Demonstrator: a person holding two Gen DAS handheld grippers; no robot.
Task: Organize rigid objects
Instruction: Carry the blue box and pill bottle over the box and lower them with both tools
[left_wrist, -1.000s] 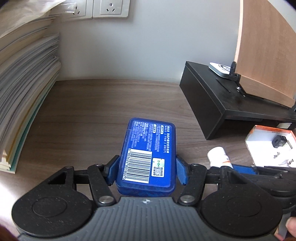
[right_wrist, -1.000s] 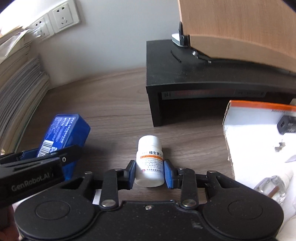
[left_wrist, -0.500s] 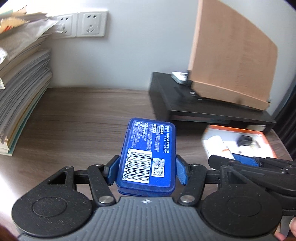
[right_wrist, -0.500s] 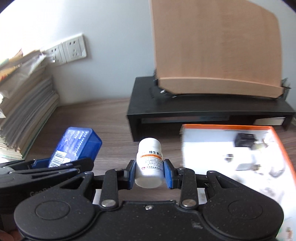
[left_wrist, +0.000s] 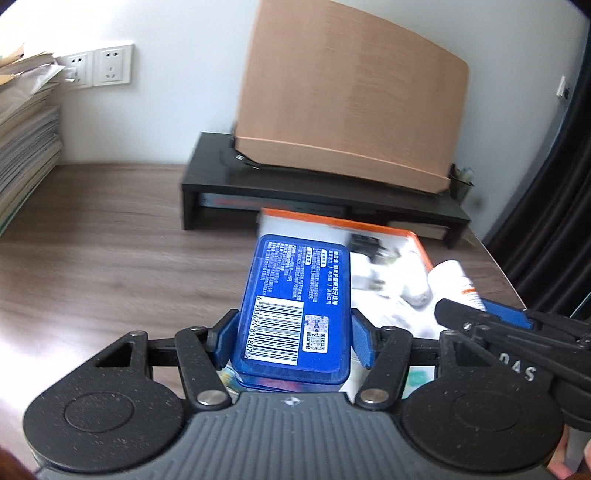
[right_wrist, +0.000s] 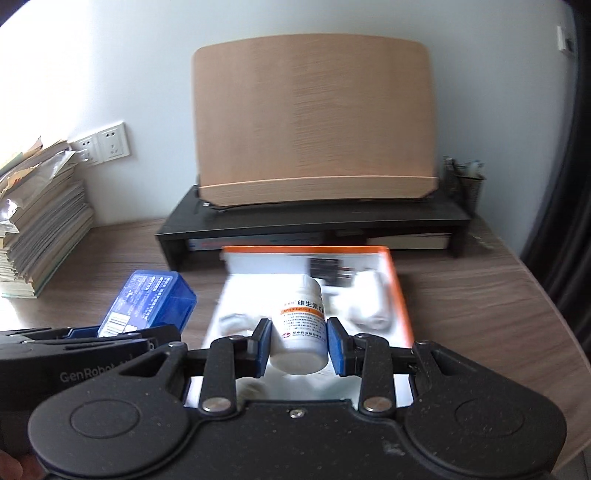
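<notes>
Blue tin (left_wrist: 295, 302) and white bottle (right_wrist: 301, 325) gripped above orange-rimmed box (right_wrist: 400, 295).

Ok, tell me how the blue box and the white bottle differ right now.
The blue box is flat and rectangular, while the white bottle is round with a cap. The box is deep blue with a barcode label; the bottle is white with an orange stripe. The box sits in the left hand-held gripper, the bottle in the right hand-held gripper. Both are clamped between blue pads, near the orange-edged tray.

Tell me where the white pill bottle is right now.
The white pill bottle is clamped in the right gripper, over the orange-edged tray, right of the blue box.
</notes>
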